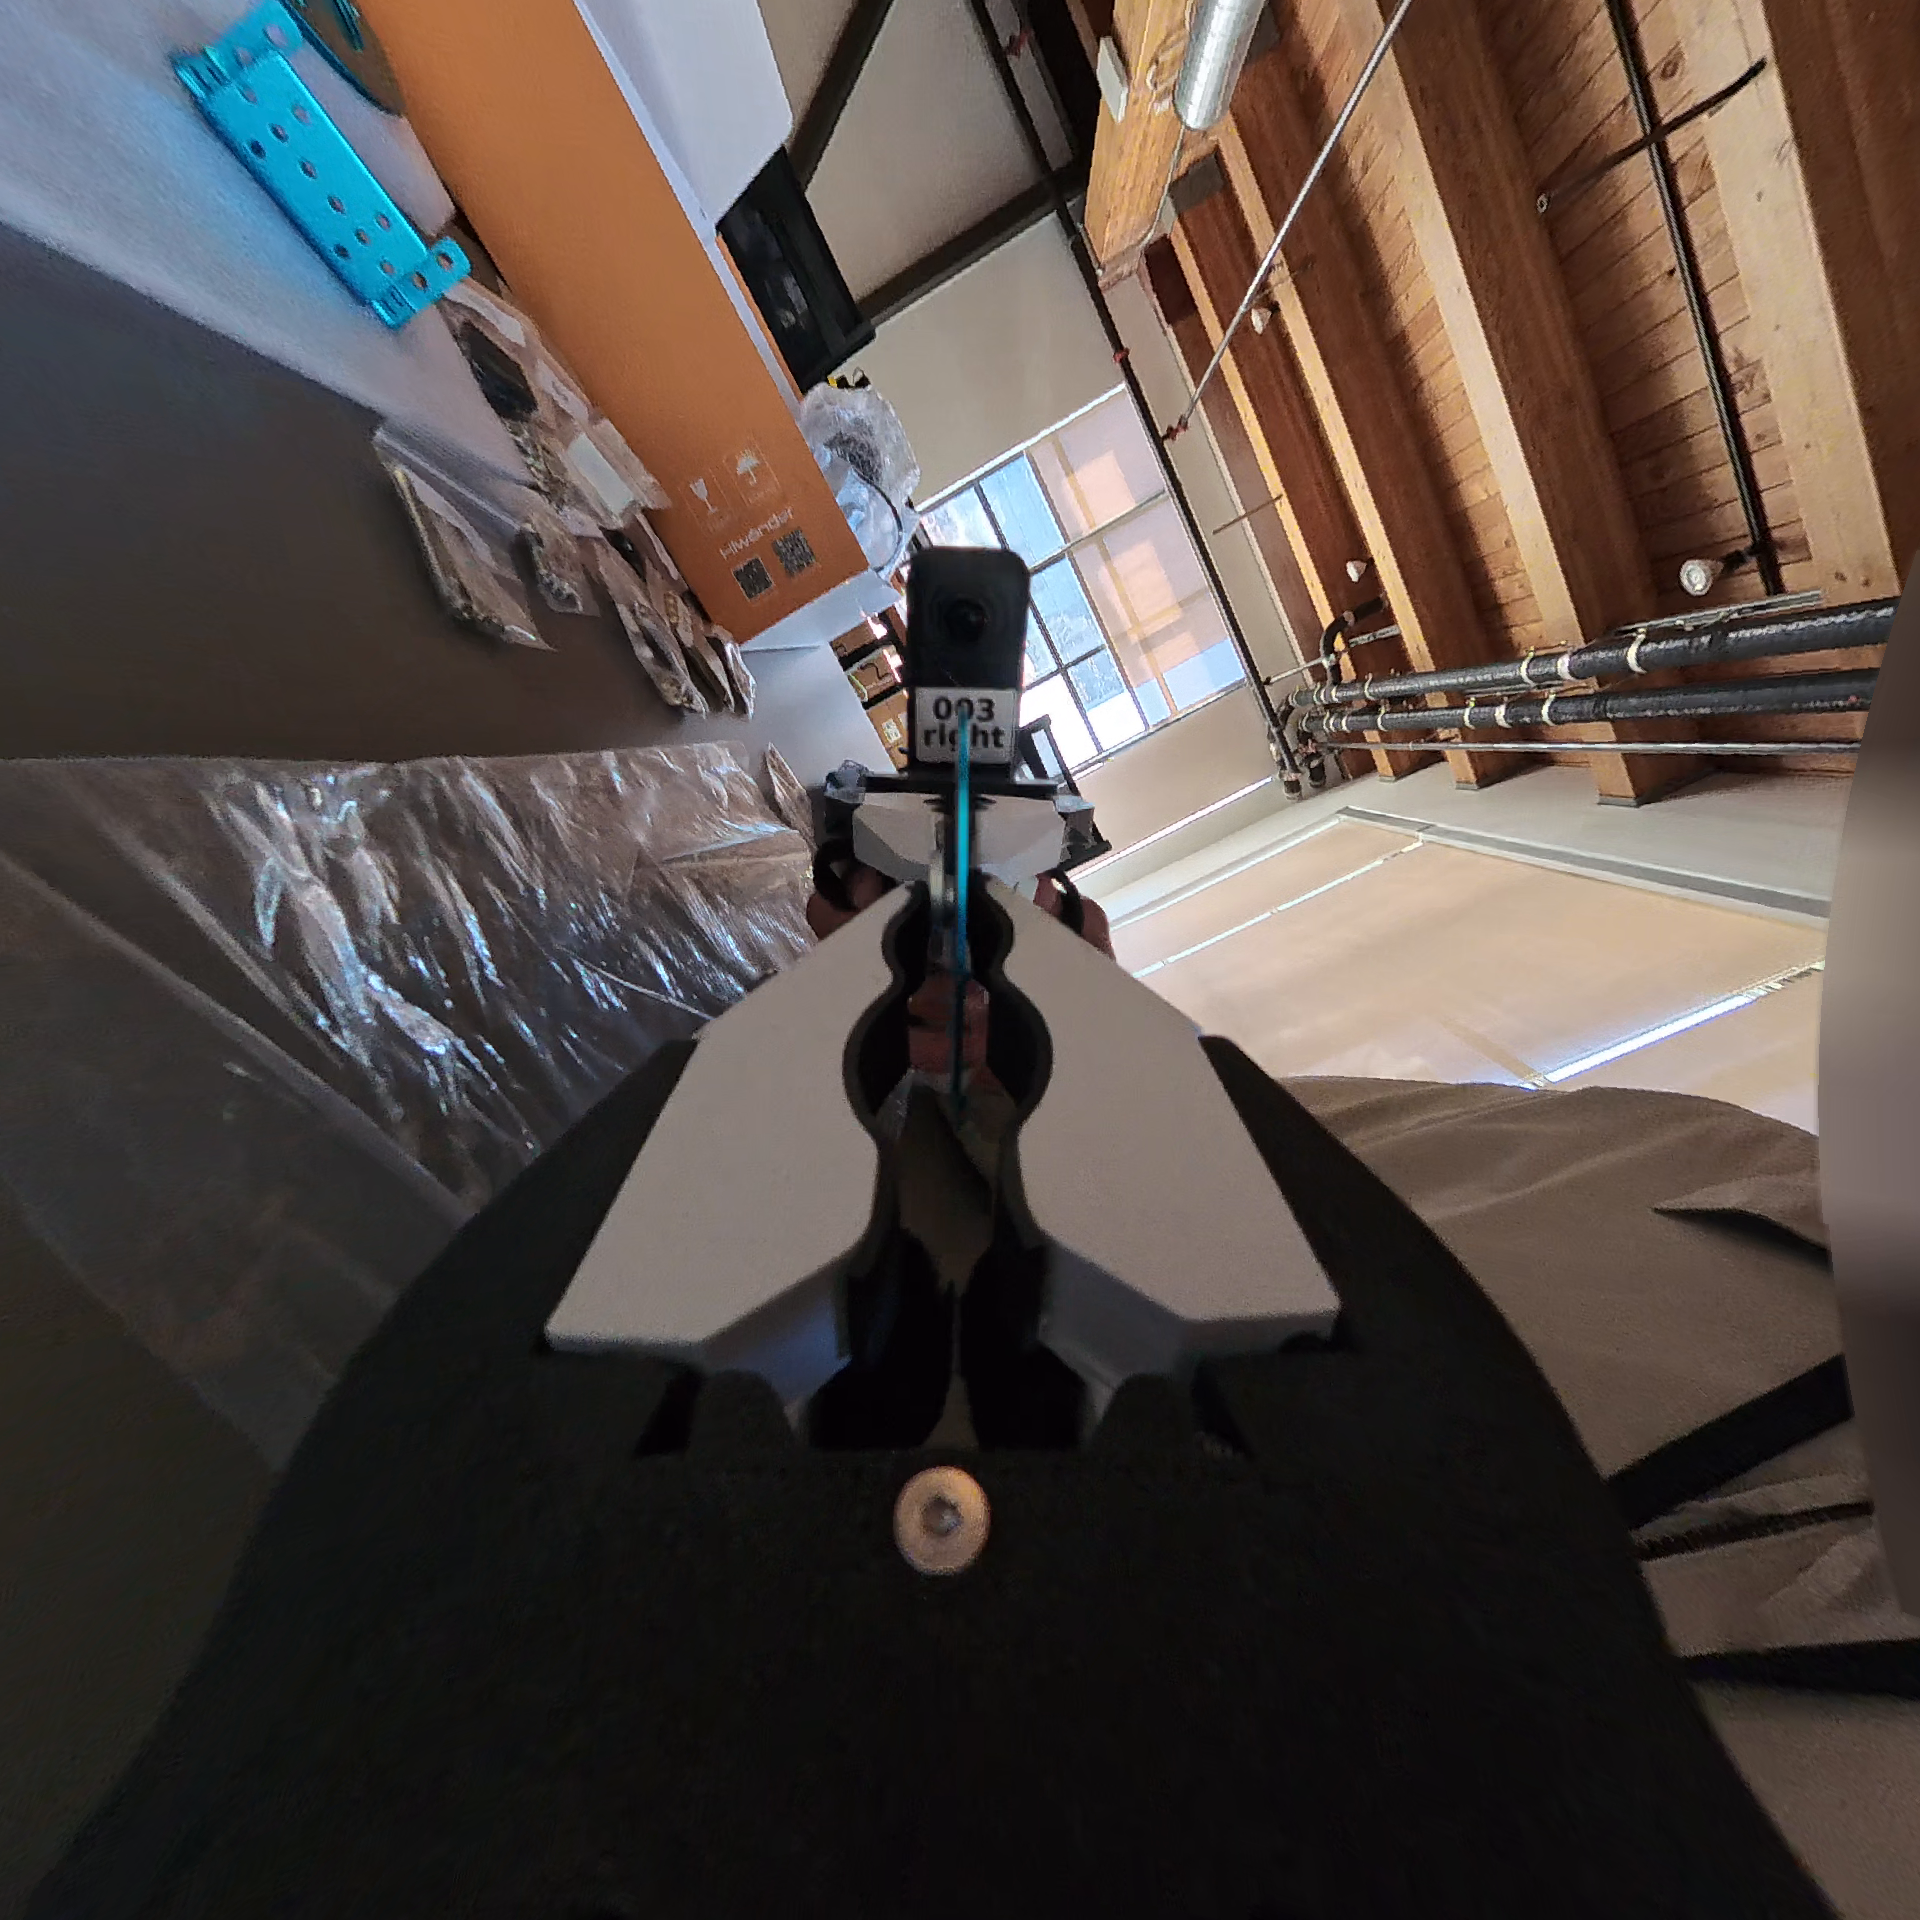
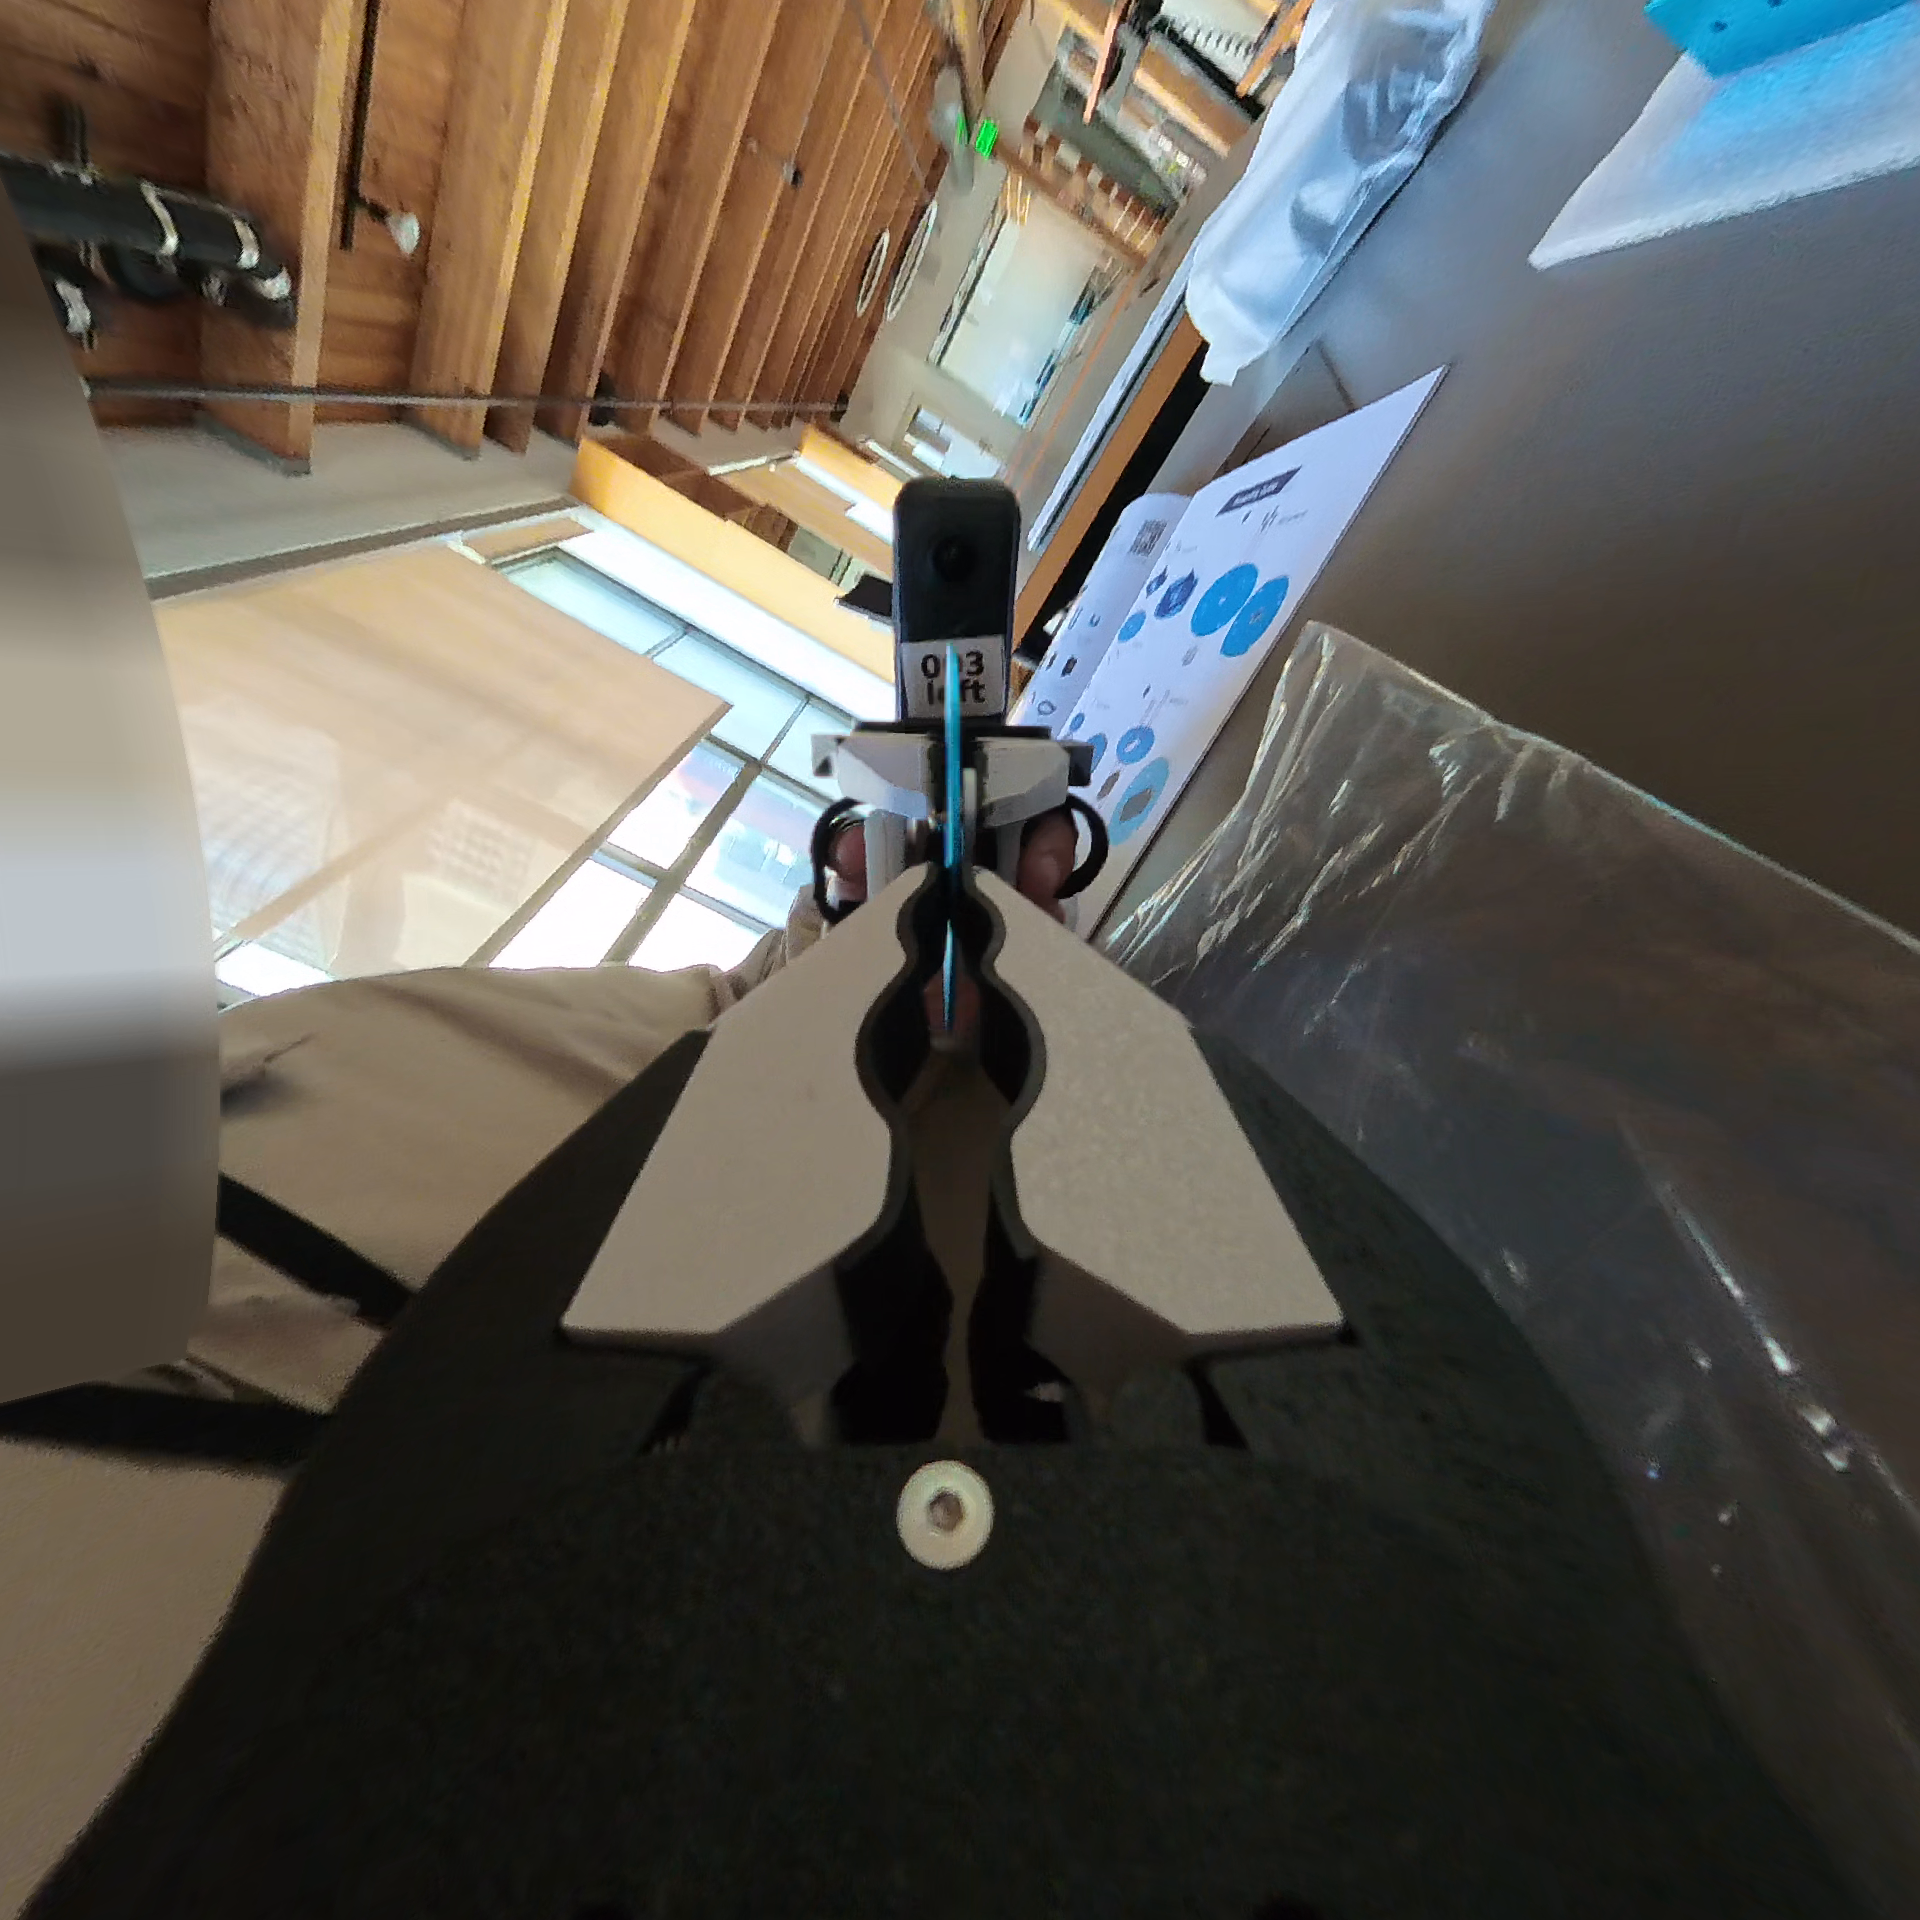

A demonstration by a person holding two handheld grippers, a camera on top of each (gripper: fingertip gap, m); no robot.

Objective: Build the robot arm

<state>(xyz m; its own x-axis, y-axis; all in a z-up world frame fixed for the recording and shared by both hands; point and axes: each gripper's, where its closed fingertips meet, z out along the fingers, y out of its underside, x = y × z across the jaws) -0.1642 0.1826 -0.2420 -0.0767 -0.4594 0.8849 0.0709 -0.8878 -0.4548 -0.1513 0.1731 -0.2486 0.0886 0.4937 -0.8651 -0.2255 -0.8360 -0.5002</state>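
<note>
The left gripper (image 1: 951, 914) and right gripper (image 2: 951, 904) face each other tip to tip, each nearly closed on opposite edges of one thin blue plate (image 1: 964, 831), seen edge-on and held in the air between them. Clear plastic wrap (image 1: 416, 894) lies beside them on the dark table (image 1: 187, 540). Farther off lie another blue plate with holes (image 1: 312, 177), an orange box (image 1: 603, 291) and a printed sheet (image 2: 1226, 613).

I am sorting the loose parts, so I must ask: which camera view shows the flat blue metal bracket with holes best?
The left wrist view: the flat blue metal bracket with holes lies whole on a white sheet at upper left. The right wrist view shows only a cut-off, blurred blue shape at its top right corner, perhaps the same part.
</note>
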